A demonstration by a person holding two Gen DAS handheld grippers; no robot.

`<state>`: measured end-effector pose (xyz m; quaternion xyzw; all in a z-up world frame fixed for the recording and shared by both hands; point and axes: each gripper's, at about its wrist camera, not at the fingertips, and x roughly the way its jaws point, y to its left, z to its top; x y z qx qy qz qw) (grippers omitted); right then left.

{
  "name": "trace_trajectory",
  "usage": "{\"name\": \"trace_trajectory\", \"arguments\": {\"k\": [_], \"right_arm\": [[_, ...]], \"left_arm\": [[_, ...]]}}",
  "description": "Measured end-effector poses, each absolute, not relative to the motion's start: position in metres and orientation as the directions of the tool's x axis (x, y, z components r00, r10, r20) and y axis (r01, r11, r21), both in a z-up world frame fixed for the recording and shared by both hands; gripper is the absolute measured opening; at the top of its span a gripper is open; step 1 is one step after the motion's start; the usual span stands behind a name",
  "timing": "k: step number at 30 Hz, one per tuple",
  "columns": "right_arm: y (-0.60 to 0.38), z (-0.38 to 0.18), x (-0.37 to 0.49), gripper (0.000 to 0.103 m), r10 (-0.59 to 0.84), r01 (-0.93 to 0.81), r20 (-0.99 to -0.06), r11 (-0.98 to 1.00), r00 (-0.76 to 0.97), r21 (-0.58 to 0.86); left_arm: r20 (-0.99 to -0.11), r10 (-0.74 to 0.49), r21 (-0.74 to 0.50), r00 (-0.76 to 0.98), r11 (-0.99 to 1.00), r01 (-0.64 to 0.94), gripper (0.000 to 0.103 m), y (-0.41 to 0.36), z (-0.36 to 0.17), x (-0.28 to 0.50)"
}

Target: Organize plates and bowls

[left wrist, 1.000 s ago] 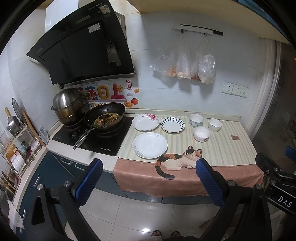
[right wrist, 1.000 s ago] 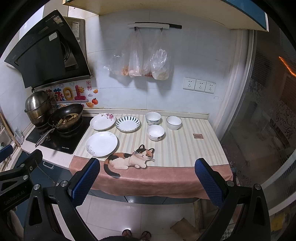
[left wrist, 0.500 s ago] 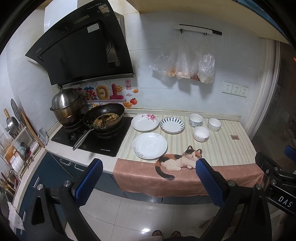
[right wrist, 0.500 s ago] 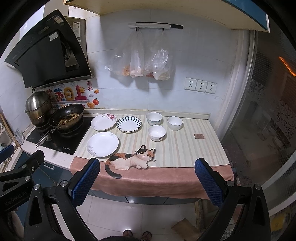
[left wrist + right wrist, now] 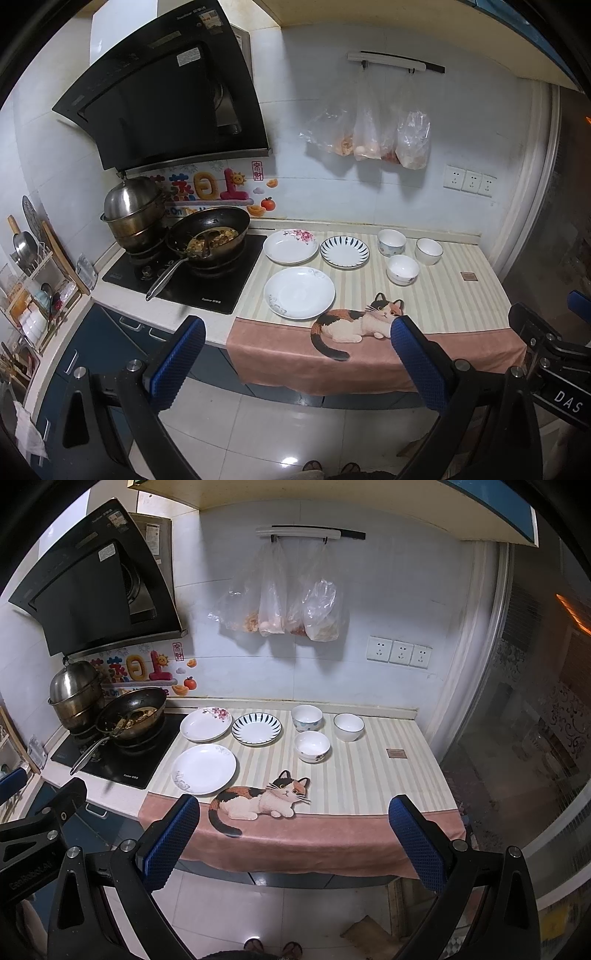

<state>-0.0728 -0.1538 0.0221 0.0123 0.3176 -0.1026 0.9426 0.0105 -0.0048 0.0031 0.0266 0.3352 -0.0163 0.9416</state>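
At the bottom of each wrist view the left gripper [image 5: 297, 334] and right gripper [image 5: 293, 812] hang released, jaws spread wide, grasping nothing, well short of the counter. Past them, mid-frame, the cat-print cloth [image 5: 436, 295] carries a plain white plate [image 5: 299, 292] nearest. Behind it lie a flowered plate [image 5: 290, 246] and blue-striped plate [image 5: 344, 252], with three bowls [image 5: 403, 269] clustered to their right.

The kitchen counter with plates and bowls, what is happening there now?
Nothing is being handled yet. A person holds the left gripper and the right gripper open, back from the counter. Three plates and three bowls sit apart, unstacked, on the striped cat mat beside the stove.
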Motion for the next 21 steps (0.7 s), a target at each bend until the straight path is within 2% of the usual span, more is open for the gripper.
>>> {"name": "trace_trajectory", "arguments": {"k": [10, 15, 21], "right_arm": [[-0.151, 0.022, -0.073, 0.103, -0.168, 0.192, -0.596, 0.981, 0.785, -0.024], [-0.149, 0.011, -0.06, 0.103, -0.072, 0.12, -0.574, 0.992, 0.816, 0.046], [-0.15, -0.035, -0.005, 0.103, 0.054, 0.056, -0.656, 0.988, 0.753, 0.145]], "left_arm": [[-0.628, -0.016, 0.036, 0.778, 0.998, 0.05, 0.103, -0.003, 0.002, 0.011], [-0.624, -0.006, 0.036, 0.781, 0.999, 0.036, 0.103, 0.007, -0.011, 0.026], [-0.659, 0.074, 0.076, 0.748, 0.997, -0.031, 0.103, 0.041, -0.054, 0.088]]}}
